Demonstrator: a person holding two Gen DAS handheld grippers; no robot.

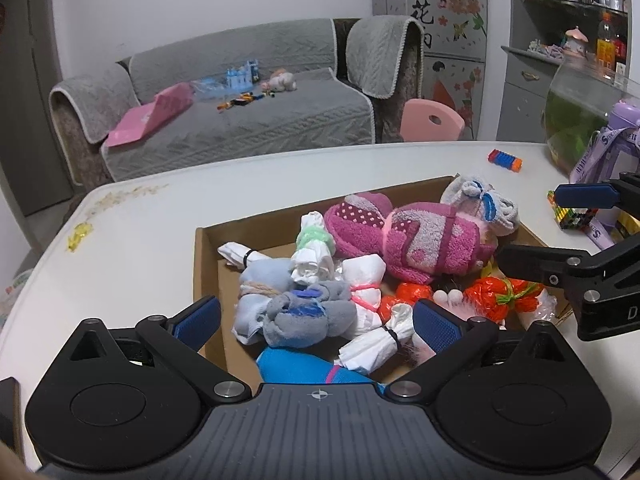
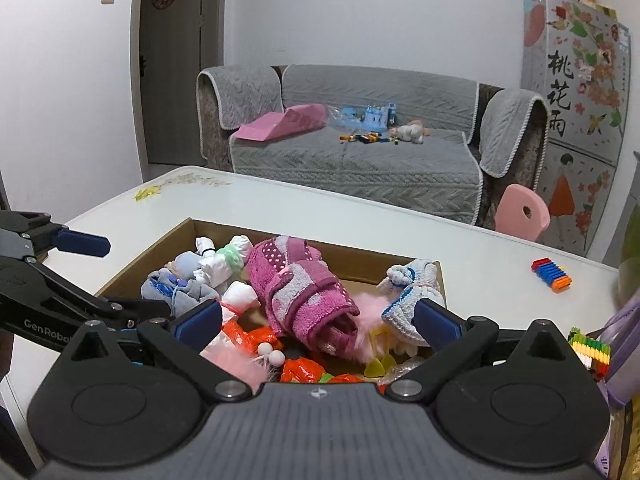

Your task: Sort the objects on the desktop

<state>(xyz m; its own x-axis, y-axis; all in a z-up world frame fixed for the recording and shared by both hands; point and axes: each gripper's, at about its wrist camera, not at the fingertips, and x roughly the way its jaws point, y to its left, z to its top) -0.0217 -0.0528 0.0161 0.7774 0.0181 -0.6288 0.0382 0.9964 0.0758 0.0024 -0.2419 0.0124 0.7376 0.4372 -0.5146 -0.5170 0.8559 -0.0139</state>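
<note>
On the white counter (image 1: pixel 160 216) stands an open cardboard box (image 1: pixel 206 256) filled with tied cloth bundles. The left tool (image 1: pixel 316 322) hangs over its near left part, jaws spread wide and empty, above a grey-blue bundle (image 1: pixel 308 314). The right tool (image 2: pixel 318 320) hangs likewise wide and empty above the magenta towel roll (image 2: pixel 304 292). A block toy (image 2: pixel 551 274) lies right, well apart.

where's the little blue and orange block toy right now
The block toy lies on the white table, outside the cardboard box, beyond its far right corner.
</note>
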